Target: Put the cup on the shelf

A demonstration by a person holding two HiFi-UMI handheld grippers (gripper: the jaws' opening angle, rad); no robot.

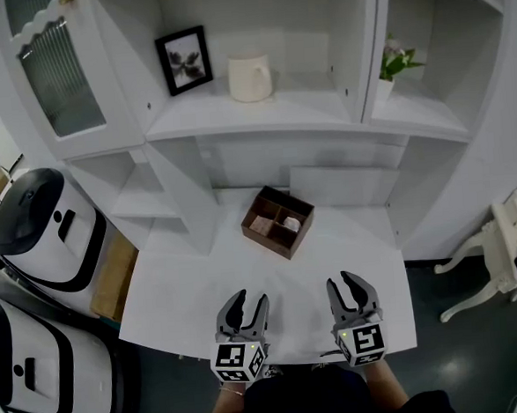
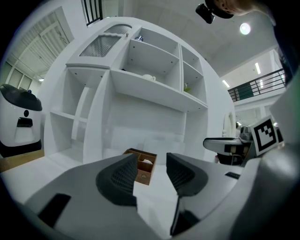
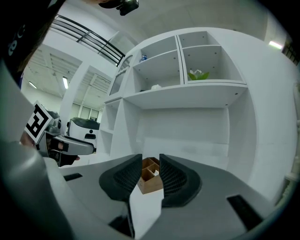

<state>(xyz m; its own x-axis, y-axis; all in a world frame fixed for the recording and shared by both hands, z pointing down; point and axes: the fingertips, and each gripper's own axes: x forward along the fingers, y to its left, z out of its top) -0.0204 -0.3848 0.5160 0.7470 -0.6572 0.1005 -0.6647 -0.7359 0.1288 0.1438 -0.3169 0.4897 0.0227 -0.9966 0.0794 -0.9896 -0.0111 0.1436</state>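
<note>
- The cup (image 1: 250,78) is white and stands upright on the shelf (image 1: 235,116), in the middle bay of the white cabinet, well apart from both grippers.
- A dark-framed picture (image 1: 185,61) leans against the back wall just beside the cup, on its left in the head view.
- In the bay to the right, past a divider, stands a small green plant (image 1: 396,62).
- The left gripper (image 1: 245,297) hovers over the near edge of the white surface (image 1: 185,295). Its jaws are apart with nothing between them; its own view shows only the surface and the far-off box through the gap.
- The right gripper (image 1: 349,280) is beside it at the same near edge, also released and empty, with a narrower gap than the left one.
- A brown wooden box (image 1: 278,221) with compartments sits on the surface beyond the grippers, turned corner-on toward them. Small pale things lie inside it (too small to tell what).
- Both grippers point toward the cabinet, roughly level.
- Off the surface, two white-and-black machines (image 1: 39,230) stand on the floor at the left, and a white chair (image 1: 508,245) at the right.
</note>
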